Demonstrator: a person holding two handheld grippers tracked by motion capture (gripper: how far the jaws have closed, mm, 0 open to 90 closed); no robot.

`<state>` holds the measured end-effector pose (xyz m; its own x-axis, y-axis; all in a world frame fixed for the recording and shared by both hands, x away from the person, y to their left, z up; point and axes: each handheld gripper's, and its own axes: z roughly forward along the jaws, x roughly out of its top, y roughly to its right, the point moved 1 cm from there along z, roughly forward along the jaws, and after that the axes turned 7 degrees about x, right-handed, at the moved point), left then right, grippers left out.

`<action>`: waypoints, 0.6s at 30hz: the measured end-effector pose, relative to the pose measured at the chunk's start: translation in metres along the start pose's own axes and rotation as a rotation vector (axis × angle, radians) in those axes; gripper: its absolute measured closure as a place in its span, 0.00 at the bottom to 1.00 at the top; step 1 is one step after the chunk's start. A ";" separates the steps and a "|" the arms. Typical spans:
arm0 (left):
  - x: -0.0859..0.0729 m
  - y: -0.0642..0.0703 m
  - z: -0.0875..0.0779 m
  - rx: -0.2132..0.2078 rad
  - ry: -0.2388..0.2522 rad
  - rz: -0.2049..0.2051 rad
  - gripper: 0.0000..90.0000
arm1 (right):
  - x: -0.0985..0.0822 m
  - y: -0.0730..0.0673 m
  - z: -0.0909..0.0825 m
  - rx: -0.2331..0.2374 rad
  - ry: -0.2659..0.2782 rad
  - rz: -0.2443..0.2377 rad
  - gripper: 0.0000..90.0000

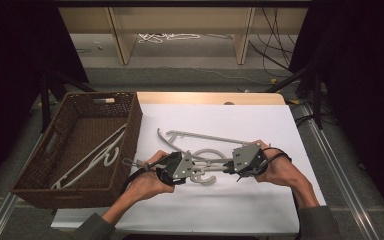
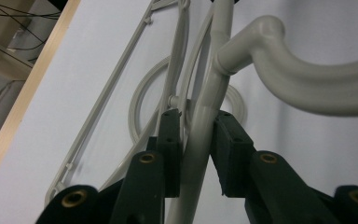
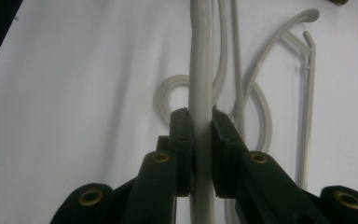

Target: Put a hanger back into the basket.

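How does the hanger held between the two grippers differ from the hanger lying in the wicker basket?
The held hanger is over the white table cover, gripped at both ends by the left gripper and right gripper; the basket hanger lies untouched inside the wicker basket. The held hanger runs roughly level across the high view; the basket hanger lies diagonally. Both are pale grey plastic.

Grey-plated left tool [image 1: 192, 165], right tool [image 1: 228, 167], black jaws (brass-ringed screws), black cables, grey sleeves [image 1: 95, 227]

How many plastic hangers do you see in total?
4, maybe more: one held hanger between both hand-held grippers, two hangers lying on the white table under and behind it, and at least one hanger in the wicker basket; overlaps hide some.
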<state>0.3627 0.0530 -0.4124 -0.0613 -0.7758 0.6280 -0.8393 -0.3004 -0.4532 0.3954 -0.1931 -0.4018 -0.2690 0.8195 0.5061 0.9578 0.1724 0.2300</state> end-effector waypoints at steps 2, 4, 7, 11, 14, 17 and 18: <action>0.000 -0.001 -0.002 -0.034 0.011 -0.031 0.84 | 0.000 0.001 -0.002 -0.010 0.029 -0.005 0.89; 0.000 -0.001 -0.004 -0.058 0.024 -0.065 0.85 | 0.001 -0.001 -0.008 -0.042 0.044 0.022 0.87; 0.002 -0.005 -0.009 -0.105 0.060 -0.135 0.87 | 0.000 0.001 -0.012 -0.066 0.085 0.048 0.85; 0.006 -0.009 -0.018 -0.119 0.071 -0.172 0.88 | 0.002 0.000 -0.012 -0.082 0.069 0.076 0.85; 0.006 -0.010 -0.021 -0.124 0.073 -0.211 0.88 | 0.004 0.001 -0.012 -0.097 0.087 0.107 0.82; 0.003 -0.015 -0.023 -0.117 0.064 -0.235 0.88 | 0.005 0.002 -0.014 -0.116 0.100 0.154 0.71; 0.002 -0.017 -0.023 -0.113 0.062 -0.248 0.88 | 0.007 0.002 -0.017 -0.150 0.106 0.185 0.64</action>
<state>0.3643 0.0697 -0.3891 0.1235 -0.6501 0.7498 -0.8873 -0.4106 -0.2099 0.3936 -0.1965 -0.3844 -0.1071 0.7665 0.6333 0.9681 -0.0649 0.2422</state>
